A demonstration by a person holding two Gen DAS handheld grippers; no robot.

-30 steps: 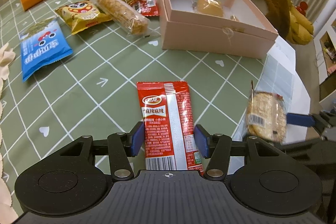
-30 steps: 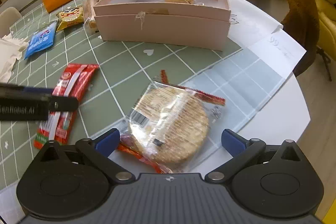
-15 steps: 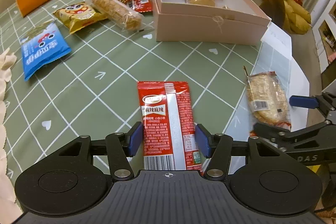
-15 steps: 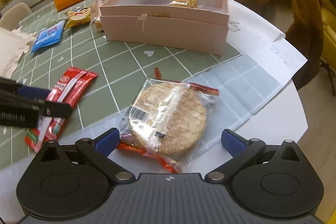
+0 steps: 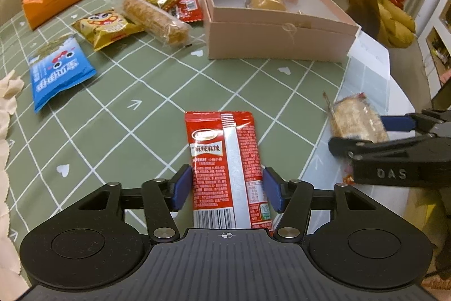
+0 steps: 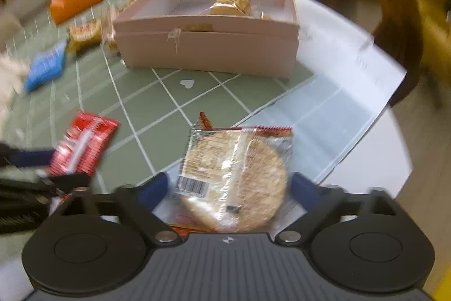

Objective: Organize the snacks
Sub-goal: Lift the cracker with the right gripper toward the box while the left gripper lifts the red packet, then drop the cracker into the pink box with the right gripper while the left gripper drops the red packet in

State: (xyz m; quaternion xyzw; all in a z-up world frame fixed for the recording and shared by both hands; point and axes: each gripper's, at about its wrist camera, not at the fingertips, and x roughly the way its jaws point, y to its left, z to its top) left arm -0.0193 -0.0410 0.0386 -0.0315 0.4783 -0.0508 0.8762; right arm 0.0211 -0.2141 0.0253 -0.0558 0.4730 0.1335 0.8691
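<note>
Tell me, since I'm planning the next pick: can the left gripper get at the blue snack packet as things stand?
Probably not yet: the left gripper is shut on the red snack packet. The blue snack packet itself lies uncovered.

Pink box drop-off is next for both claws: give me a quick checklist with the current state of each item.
1. Left claw closed on the red snack packet: ok, pads against both edges.
2. Right claw closed on the round cracker pack: ok, pack squeezed between pads.
3. Both packs lifted off the table: ok, though blur hides the exact clearance.
4. Pink box open: ok, no lid on.
5. Room in the box: ok, only a wrapped pastry and small items at the far side.
6. Grip security: cannot tell.
</note>
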